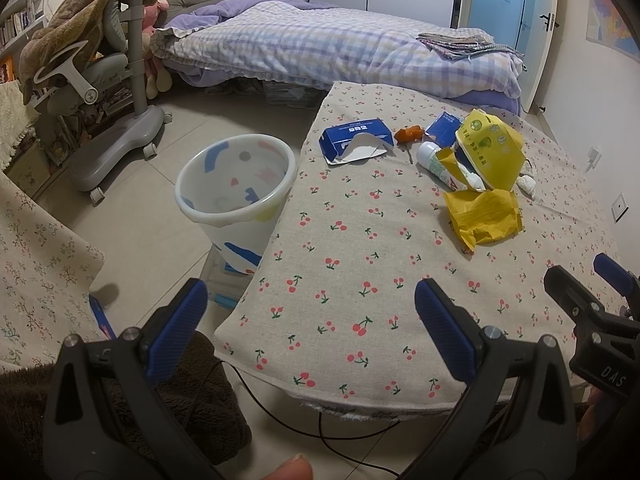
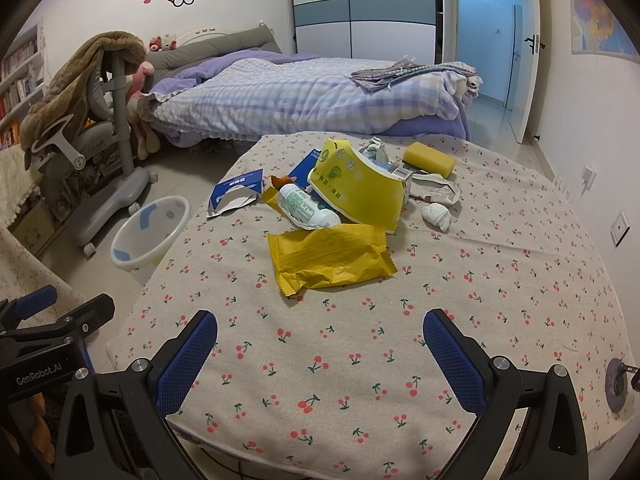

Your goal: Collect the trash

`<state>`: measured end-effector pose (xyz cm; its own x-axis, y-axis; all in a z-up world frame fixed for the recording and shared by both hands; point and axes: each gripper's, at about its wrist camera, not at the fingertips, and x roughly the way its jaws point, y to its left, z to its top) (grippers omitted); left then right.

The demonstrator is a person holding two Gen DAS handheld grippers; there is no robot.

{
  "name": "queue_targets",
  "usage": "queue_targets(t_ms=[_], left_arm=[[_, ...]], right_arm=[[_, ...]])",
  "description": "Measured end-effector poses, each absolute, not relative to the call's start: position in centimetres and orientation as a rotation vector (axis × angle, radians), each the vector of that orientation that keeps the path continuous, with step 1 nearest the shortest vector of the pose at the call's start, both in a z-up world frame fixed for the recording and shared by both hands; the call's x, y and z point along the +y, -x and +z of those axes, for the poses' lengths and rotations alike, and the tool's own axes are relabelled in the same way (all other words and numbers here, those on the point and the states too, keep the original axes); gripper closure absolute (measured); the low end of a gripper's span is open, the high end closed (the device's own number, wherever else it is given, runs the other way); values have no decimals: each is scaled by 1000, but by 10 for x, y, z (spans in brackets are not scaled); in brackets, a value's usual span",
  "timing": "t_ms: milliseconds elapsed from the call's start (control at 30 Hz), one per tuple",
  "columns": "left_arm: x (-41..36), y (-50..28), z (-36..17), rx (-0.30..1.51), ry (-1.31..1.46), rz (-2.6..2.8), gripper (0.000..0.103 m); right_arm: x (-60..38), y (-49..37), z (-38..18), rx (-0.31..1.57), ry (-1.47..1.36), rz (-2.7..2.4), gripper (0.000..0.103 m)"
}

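Nothing looks collected yet: the left gripper [image 1: 310,316] and right gripper [image 2: 320,346] hover wide open and empty at lower frame, the litter led by a crumpled yellow plastic wrapper [image 2: 330,260] lies mid-frame on the cherry-print tablecloth [image 2: 360,380], and the white patterned plastic bin [image 1: 236,188] at centre-left seems empty.

The table [image 2: 520,280] is covered with a beige cloth printed with small red cherries. On it, at the far side, lie a torn blue carton [image 2: 236,194], a white bottle [image 2: 308,210] on its side, a bent yellow paper bowl [image 2: 360,188], a yellow sponge [image 2: 429,159], crumpled paper [image 2: 436,191] and a small white paper ball [image 2: 437,216]; a flat yellow wrapper [image 2: 330,258] lies nearer, apart from the pile. On the floor [image 1: 136,220], just beside the left edge of the table, stands a white bin [image 1: 236,196] with coloured shapes.
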<state>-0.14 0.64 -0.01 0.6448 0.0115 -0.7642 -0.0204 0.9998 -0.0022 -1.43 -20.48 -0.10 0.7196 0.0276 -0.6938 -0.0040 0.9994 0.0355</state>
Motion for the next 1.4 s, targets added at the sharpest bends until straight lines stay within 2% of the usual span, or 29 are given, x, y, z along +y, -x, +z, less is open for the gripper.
queue_targets(t_ms=[467,700,1167,1400], left_arm=[[12,7,6,821,23,21,0],[7,-4,13,820,-35,-24,0],[-17,-113,14,1074,-138,-181,0],[-7,-180,-10,1043,-186,-94,0]], right_arm=[[-205,19,8,740,-26,24,0],[-215,7,24,792,-28,59,0],[-284,-81,28,998,-87,3,0],[-309,-134,6,1077,-217,-17,0]])
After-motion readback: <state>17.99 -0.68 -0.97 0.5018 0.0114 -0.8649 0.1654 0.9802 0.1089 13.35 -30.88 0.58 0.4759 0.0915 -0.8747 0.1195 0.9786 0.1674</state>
